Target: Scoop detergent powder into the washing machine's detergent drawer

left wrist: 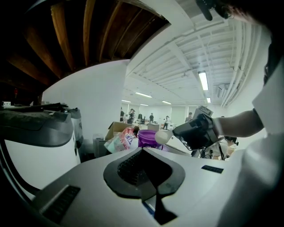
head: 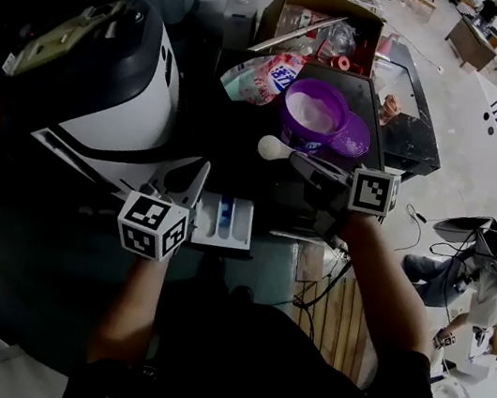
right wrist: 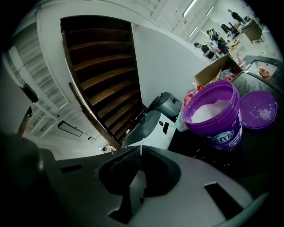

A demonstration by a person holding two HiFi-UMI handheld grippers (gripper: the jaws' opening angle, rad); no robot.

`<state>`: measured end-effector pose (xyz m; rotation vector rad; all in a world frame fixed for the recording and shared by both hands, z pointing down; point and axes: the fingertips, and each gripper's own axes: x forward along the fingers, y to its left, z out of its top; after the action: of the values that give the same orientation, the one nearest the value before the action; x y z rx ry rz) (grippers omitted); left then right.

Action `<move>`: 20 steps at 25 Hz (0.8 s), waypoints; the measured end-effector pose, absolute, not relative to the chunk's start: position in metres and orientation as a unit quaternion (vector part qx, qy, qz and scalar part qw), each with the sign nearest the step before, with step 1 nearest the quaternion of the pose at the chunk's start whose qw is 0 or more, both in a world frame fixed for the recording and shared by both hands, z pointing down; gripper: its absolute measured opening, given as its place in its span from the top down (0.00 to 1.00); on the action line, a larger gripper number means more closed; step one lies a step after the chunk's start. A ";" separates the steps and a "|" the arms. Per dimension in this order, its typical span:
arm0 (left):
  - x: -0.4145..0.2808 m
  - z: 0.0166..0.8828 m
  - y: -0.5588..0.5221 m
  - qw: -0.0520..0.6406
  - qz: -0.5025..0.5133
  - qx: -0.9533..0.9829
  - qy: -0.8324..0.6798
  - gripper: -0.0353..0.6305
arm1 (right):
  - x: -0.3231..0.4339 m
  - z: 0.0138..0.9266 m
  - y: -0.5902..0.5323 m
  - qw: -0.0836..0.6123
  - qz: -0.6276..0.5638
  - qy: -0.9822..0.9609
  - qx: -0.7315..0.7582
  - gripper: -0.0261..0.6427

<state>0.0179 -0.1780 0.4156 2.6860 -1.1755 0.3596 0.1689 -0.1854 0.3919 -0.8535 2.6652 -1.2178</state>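
Note:
The washing machine's detergent drawer (head: 235,229) stands pulled out, white with a blue insert. A purple tub (head: 313,111) of white powder stands open on the dark top behind it, also in the right gripper view (right wrist: 215,115). My right gripper (head: 308,164) is shut on the handle of a white scoop (head: 271,148), held between tub and drawer; the scoop's round bowl (left wrist: 162,137) shows in the left gripper view. My left gripper (head: 200,171) is shut on nothing, just left of the drawer, pointing away from me.
The tub's purple lid (head: 354,137) lies right of the tub. A detergent bag (head: 262,76) and a cardboard box (head: 321,14) sit behind. The white and black washing machine (head: 119,94) fills the left. Cables and a wooden pallet (head: 341,319) lie on the floor at right.

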 end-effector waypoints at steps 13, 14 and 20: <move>-0.001 0.431 -0.147 0.105 0.133 0.890 -0.423 0.94 | 0.135 0.431 -0.151 0.025 -0.422 0.871 -0.251 0.93; -0.002 0.432 -0.143 0.105 0.134 0.888 -0.426 0.94 | 0.133 0.435 -0.149 0.022 -0.424 0.870 -0.249 0.93; -0.015 0.435 -0.128 0.111 0.140 0.879 -0.443 0.94 | 0.113 0.457 -0.133 0.008 -0.437 0.870 -0.230 0.93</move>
<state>-0.0146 -0.1279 0.4348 2.5814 -1.3006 0.4113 0.1128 -0.1329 0.4567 -0.7176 2.7180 -1.3653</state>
